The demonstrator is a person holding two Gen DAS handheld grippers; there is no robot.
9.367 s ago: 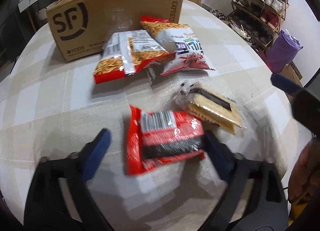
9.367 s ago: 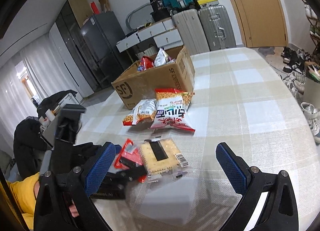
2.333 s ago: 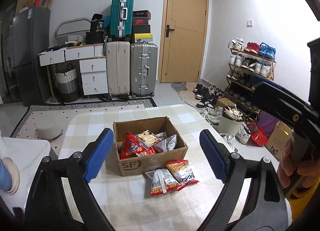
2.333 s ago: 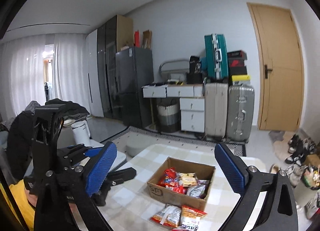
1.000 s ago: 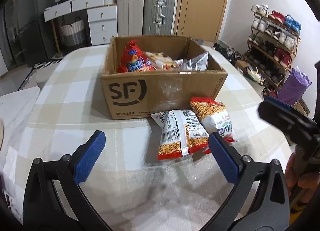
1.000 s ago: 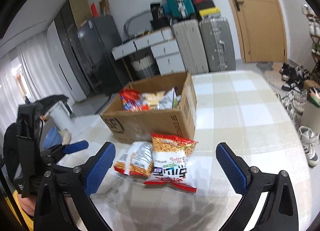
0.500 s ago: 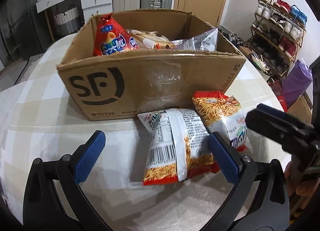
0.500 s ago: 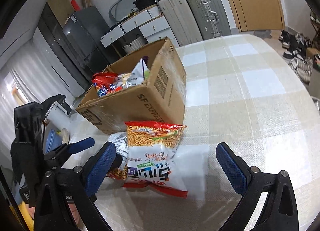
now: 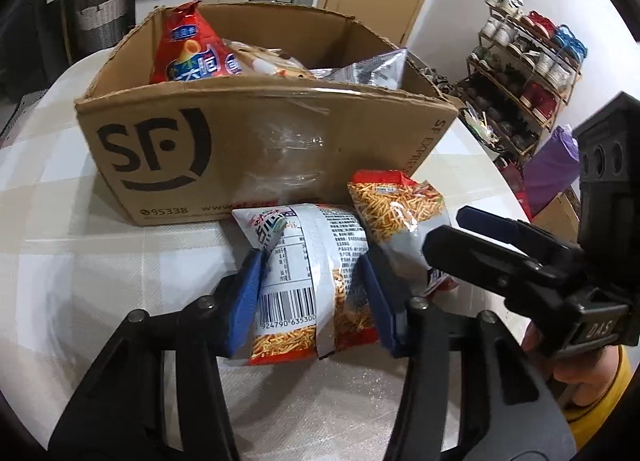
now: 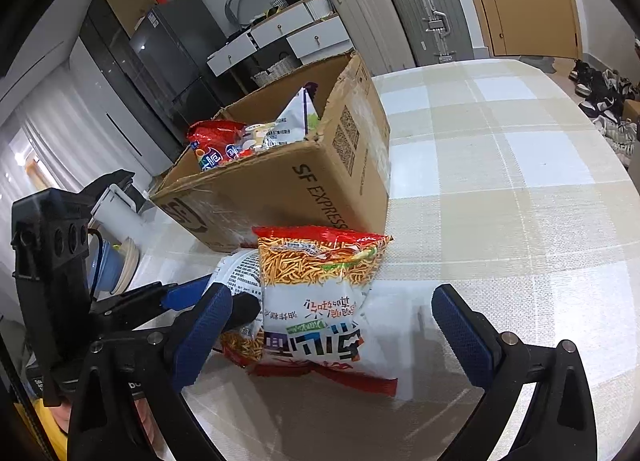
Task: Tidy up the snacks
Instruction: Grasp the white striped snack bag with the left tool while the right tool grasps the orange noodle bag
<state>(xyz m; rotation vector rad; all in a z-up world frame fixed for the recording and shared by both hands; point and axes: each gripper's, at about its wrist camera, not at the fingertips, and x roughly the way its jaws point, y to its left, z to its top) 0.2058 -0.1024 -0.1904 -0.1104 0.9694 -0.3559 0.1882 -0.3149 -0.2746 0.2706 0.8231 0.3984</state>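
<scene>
Two noodle-snack bags lie on the checked tablecloth in front of the open SF cardboard box (image 9: pixel 224 149). My left gripper (image 9: pixel 310 293) is shut on the left bag (image 9: pixel 304 273), which lies back-side up with its barcode showing, its blue pads pressing both sides. The right bag (image 9: pixel 396 217) lies beside it; in the right wrist view it (image 10: pixel 320 301) lies between the wide-open fingers of my right gripper (image 10: pixel 332 337). The box (image 10: pixel 296 181) holds a red snack bag (image 9: pixel 188 53), a silver bag (image 9: pixel 372 69) and other packets.
The round table's edge (image 9: pixel 492 165) curves away on the right, with a shoe rack (image 9: pixel 528 73) and a purple bag beyond. Suitcases (image 10: pixel 404 13), white drawers and a dark fridge stand behind the table. Bare tablecloth (image 10: pixel 520 189) stretches right of the box.
My left gripper has moved down and forward and closed on the left noodle bag. My right gripper has come closer and lower around the right bag and stays open.
</scene>
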